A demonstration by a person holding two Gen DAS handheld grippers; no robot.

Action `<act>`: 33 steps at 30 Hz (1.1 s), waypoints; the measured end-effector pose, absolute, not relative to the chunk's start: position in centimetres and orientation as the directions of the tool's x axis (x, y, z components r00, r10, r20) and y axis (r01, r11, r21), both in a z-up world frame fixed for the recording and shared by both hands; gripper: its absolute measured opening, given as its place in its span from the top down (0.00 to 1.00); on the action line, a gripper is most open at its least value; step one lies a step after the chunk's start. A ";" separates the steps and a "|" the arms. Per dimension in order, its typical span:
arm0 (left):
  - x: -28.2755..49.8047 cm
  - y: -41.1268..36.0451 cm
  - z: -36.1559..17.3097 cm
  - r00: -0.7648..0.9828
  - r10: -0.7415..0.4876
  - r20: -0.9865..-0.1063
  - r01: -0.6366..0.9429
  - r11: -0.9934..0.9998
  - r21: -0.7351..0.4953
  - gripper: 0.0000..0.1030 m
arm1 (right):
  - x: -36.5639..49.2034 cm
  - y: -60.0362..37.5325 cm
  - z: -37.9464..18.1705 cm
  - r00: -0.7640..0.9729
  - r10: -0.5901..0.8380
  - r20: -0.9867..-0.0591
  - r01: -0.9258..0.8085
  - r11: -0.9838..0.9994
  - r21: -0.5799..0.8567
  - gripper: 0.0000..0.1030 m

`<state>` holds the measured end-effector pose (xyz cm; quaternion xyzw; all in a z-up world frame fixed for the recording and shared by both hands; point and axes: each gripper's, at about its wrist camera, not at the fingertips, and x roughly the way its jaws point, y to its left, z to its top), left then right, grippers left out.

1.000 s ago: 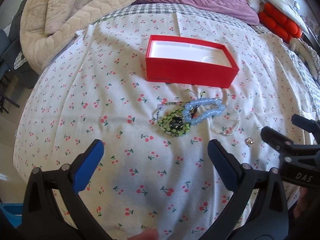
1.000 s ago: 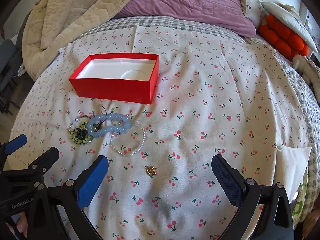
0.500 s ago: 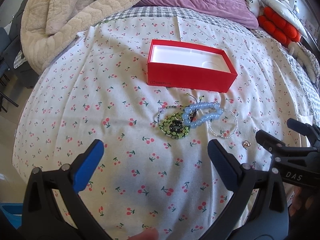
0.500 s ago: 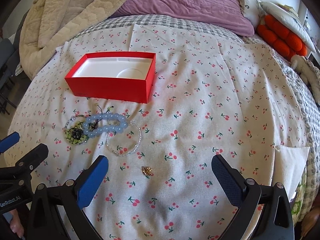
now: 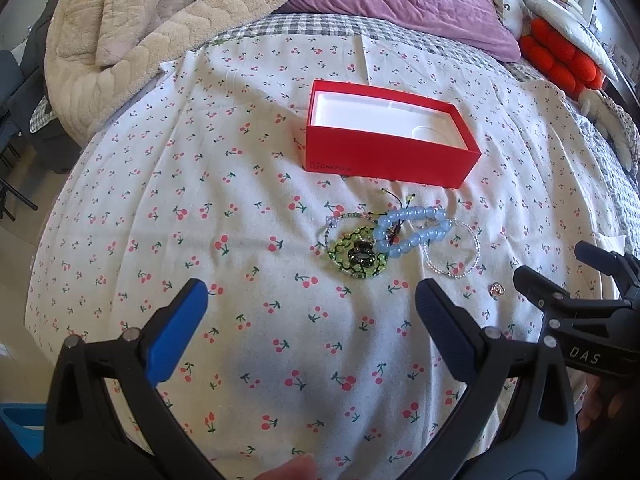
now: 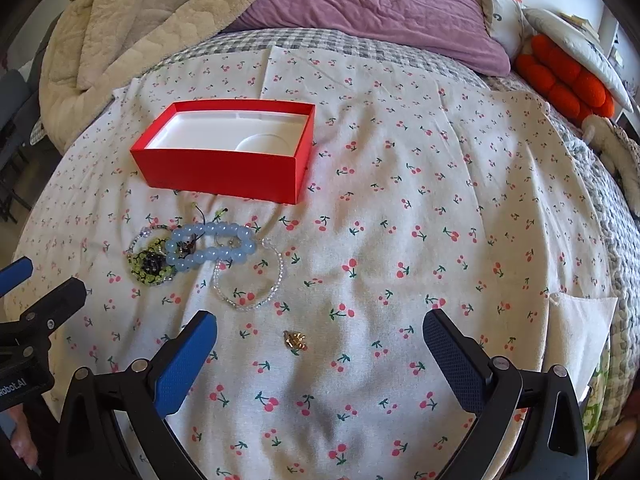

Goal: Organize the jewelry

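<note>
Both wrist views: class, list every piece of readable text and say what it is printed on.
"ONEPLUS", with a small logo before it: front wall of the red box.
"DAS": body of the right gripper.
"Robot.AI", its start cut off: body of the left gripper.
Nothing else is readable.

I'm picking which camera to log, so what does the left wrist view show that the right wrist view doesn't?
Only the left wrist view: lettering on the red box and a blue bin at bottom left. Only the right wrist view: a white cloth flap at the bed's right side. Both: the open, empty box, blue bead bracelet, green beaded piece, clear bead bracelet, small gold charm.
</note>
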<state>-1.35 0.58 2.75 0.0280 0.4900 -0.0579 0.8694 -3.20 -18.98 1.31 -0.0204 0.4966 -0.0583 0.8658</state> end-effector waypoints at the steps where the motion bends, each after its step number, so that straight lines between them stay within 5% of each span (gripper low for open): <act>1: -1.3 0.6 2.7 0.513 -0.074 -0.855 0.129 0.992 -0.009 0.00 | -3.2 -19.0 1.3 0.501 -0.122 -0.857 0.080 0.992 -0.094 0.00; 33: -1.2 0.1 2.0 0.500 -0.063 -0.864 0.136 0.991 0.006 0.00 | -3.8 -18.9 1.8 0.511 -0.121 -0.851 0.068 0.993 -0.101 0.00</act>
